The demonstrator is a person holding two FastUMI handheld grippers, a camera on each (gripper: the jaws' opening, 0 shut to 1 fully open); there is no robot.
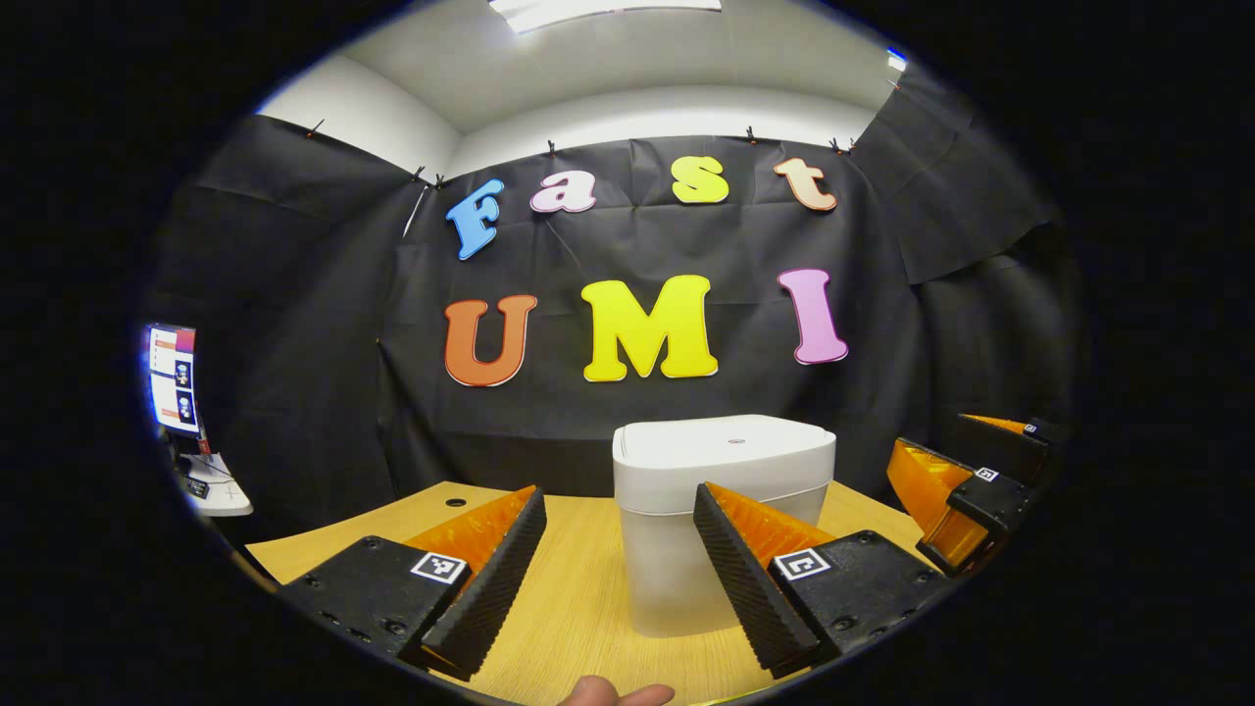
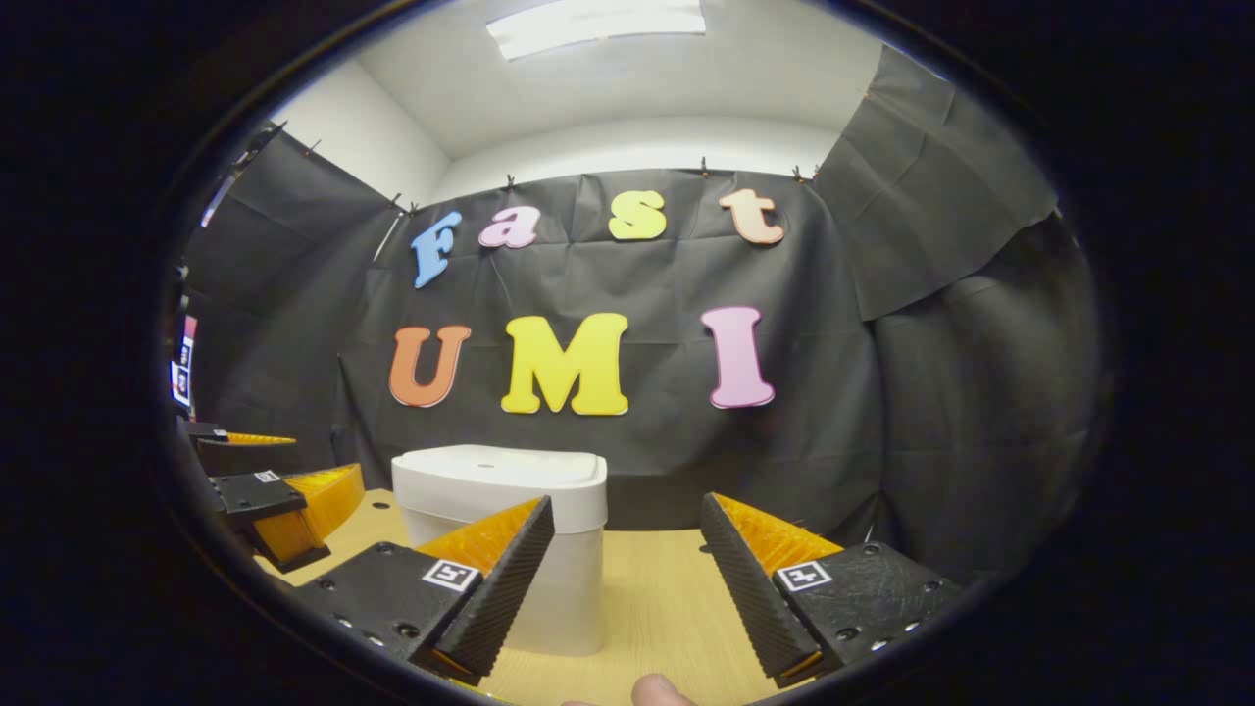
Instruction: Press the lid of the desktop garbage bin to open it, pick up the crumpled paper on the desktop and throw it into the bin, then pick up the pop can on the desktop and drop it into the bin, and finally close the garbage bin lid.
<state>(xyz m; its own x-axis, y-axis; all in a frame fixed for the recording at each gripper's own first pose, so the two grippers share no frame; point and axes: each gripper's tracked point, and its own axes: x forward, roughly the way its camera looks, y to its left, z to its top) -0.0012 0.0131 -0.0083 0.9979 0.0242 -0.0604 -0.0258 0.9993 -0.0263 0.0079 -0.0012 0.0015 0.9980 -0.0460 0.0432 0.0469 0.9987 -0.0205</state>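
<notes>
Only a small unreadable mark on bin lid (image 1: 730, 441), bin (image 2: 510, 549) shut, grippers apart

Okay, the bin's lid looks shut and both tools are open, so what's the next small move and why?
Probably bring the left tool forward and up over the lid to press it. The bin stands closed on the table, straight ahead between that tool's open fingers, while the right tool faces it off to one side. Nothing can go in until the lid opens.

Bright ceiling panel (image 1: 603, 10) overhead, sharp focus, fisheye-curved edges, soft shadows
</notes>
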